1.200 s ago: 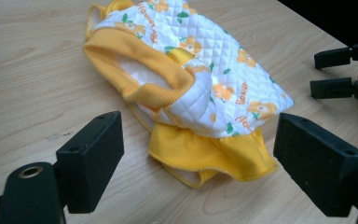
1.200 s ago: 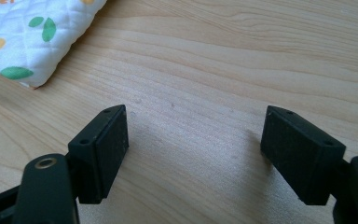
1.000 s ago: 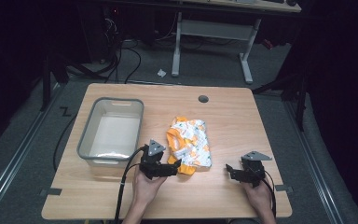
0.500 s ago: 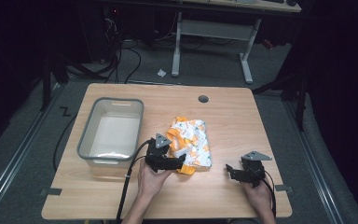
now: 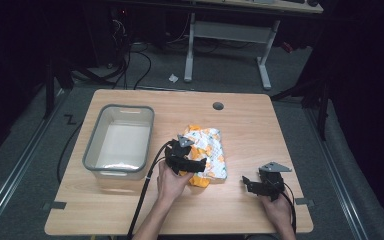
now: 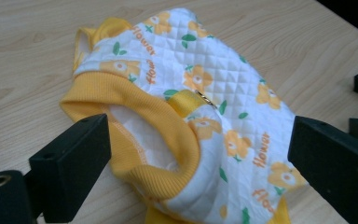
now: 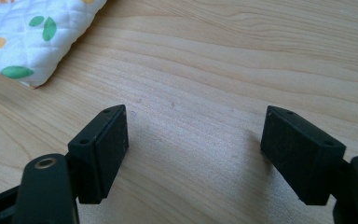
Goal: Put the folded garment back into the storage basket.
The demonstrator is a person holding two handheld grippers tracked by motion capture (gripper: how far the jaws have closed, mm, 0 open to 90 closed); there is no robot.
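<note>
One quilted white garment with yellow flowers and ribbed yellow trim [image 6: 200,116] lay crumpled mid-table on the pale wood-grain table [image 5: 240,120], right of the grey plastic tub [image 5: 120,142]. My left gripper [image 6: 200,154] had just been opening around its hem; my right gripper [image 7: 196,149] stood open over bare wood.

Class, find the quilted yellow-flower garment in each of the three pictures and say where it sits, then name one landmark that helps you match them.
High view: the garment lies mid-table, right of the grey bin, at the left gripper.
Left gripper view: the garment lies centre frame, its yellow ribbed hem between the open jaws.
Right gripper view: a corner of the garment shows at top left.
Shared landmark: the wooden tabletop.
</note>
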